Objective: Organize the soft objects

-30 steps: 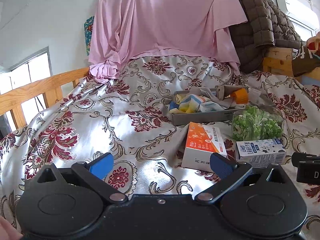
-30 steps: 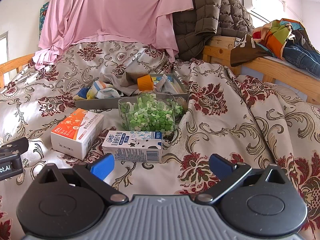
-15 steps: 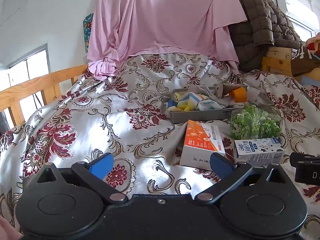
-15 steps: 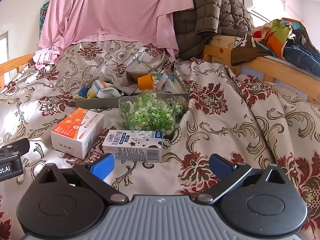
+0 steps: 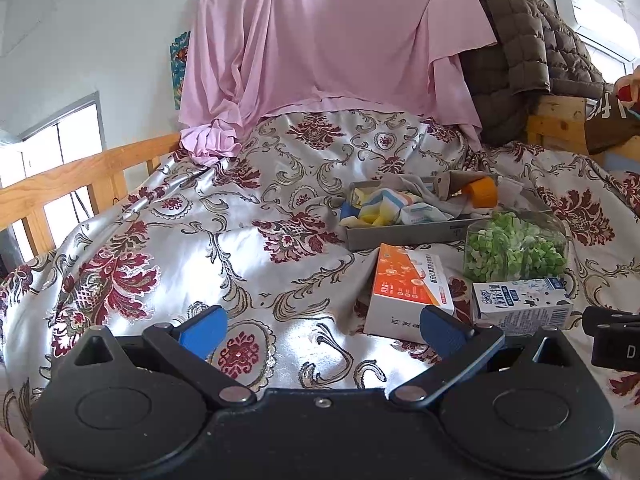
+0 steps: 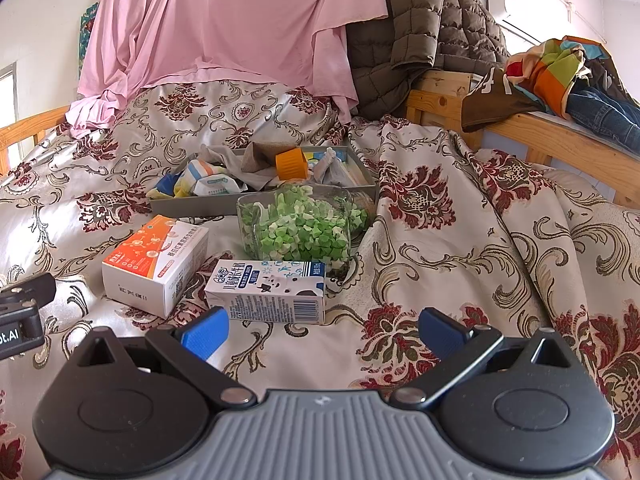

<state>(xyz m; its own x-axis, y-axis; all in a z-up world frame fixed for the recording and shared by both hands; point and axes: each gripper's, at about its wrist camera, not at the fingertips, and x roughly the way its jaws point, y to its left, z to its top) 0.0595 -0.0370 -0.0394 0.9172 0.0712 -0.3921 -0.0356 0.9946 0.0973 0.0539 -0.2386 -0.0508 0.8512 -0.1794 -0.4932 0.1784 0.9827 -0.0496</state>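
On the floral bedspread a grey tray (image 6: 192, 203) (image 5: 404, 234) holds crumpled cloths, small packets and an orange cap (image 6: 292, 163). In front of it stands a clear jar of green pieces (image 6: 304, 226) (image 5: 514, 246). An orange-and-white box (image 6: 154, 264) (image 5: 408, 290) and a blue-and-white milk carton (image 6: 268, 290) (image 5: 522, 304) lie nearest. My left gripper (image 5: 320, 330) is open over bare bedspread, its right pad just before the orange box. My right gripper (image 6: 322, 330) is open, with the carton just beyond its left pad.
A pink sheet (image 6: 224, 32) and a brown quilted jacket (image 6: 420, 32) hang at the bed's head. Wooden rails run along the left (image 5: 72, 176) and the right (image 6: 552, 136), the right one bearing colourful clothes (image 6: 560, 68). Open bedspread lies left of the boxes.
The left wrist view has drifted slightly left, so the tray and boxes sit a little further right and lower. The right view is almost unchanged. Both grippers stay open.
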